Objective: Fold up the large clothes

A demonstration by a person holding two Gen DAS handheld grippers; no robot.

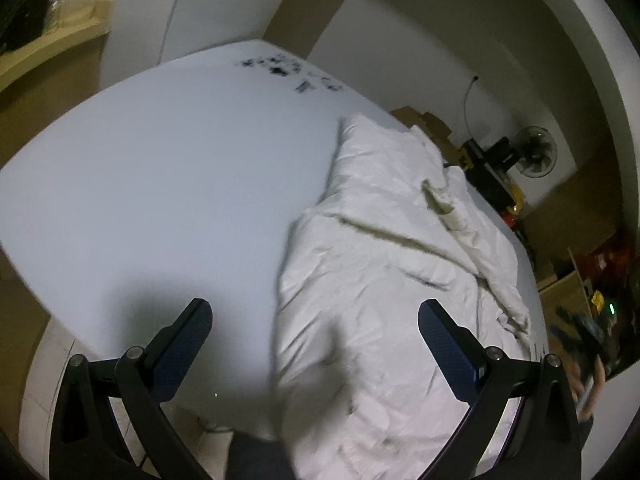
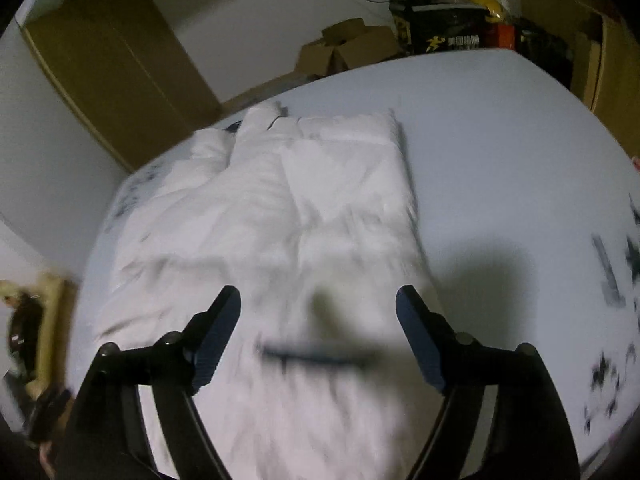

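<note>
A white garment (image 1: 384, 264), perhaps a padded jacket though blur hides its details, lies partly folded on the pale table (image 1: 160, 184), toward the right side in the left wrist view. The left gripper (image 1: 316, 320) hangs above the garment's near edge with its 2 fingers spread wide and nothing between them. The right gripper (image 2: 318, 308) hovers over the garment's near end, fingers wide apart, gripping nothing. Cardboard boxes (image 2: 348, 50) stand behind the table's far edge.
</note>
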